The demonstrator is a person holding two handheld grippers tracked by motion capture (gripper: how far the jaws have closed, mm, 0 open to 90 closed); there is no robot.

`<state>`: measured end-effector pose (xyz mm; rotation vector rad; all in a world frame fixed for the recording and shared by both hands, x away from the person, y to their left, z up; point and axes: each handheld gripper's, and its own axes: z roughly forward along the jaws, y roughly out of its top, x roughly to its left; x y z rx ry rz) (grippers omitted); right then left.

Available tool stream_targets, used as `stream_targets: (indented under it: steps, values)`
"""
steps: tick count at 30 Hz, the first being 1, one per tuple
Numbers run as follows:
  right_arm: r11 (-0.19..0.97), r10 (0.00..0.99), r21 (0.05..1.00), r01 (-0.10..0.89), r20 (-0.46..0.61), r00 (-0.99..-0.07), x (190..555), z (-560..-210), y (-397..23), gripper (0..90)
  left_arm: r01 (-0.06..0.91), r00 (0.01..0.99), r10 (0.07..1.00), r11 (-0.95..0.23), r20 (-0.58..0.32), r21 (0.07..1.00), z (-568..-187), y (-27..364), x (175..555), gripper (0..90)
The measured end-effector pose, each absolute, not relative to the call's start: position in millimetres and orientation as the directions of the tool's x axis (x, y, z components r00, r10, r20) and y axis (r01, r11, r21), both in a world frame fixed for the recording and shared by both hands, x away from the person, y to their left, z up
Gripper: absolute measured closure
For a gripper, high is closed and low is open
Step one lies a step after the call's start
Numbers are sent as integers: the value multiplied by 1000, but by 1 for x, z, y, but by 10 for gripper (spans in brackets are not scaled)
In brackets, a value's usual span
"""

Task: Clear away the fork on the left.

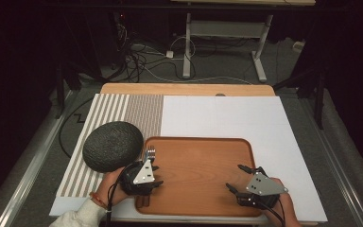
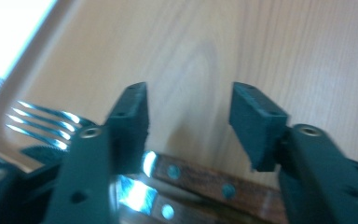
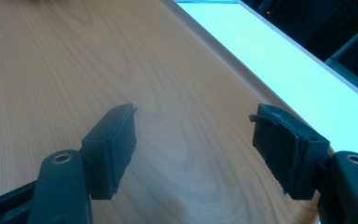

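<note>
**Cutlery resting at left rim of tray, both grippers unloaded**

Left of frame: steel fork with riveted brown wooden handle (image 2: 191,179) lies flat inside the brown wooden tray (image 1: 203,146), tines (image 2: 42,123) toward its rim, evidently set down there. Left hand-held gripper (image 1: 151,158) stands over it, jaws apart, gripping nothing. Right hand-held gripper (image 1: 234,177): jaws apart, idle over bare tray.
</note>
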<state>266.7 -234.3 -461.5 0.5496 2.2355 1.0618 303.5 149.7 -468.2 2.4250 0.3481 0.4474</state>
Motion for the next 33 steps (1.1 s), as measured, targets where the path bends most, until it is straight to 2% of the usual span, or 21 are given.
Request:
stream_targets:
  steps: [4, 5, 6, 8, 17, 24, 33]
  values:
    - [593, 588, 798, 111, -335, -736, 267, -461, -235, 303, 107, 891, 375, -720, 255, 686, -463, 148, 300, 382]
    - [593, 588, 797, 110, -335, -736, 267, -461, -235, 303, 98, 879, 390, -712, 275, 696, -463, 147, 299, 297]
    - [593, 587, 798, 109, -335, -737, 267, -461, -235, 303, 91, 874, 394, -707, 285, 701, -461, 147, 298, 281]
    - [594, 585, 797, 107, -337, -737, 267, -461, -234, 303, 84, 873, 393, -704, 288, 706, -460, 147, 298, 292]
    - [583, 592, 806, 101, -336, -733, 266, -460, -235, 303, 33, 828, 424, -691, 368, 722, -451, 150, 293, 230]
    - [560, 604, 823, 93, -329, -726, 266, -458, -237, 301, 18, 805, 447, -675, 389, 738, -445, 157, 291, 230]
    - [530, 623, 844, 85, -319, -714, 265, -455, -239, 252, 15, 785, 463, -679, 412, 734, -440, 167, 288, 231]
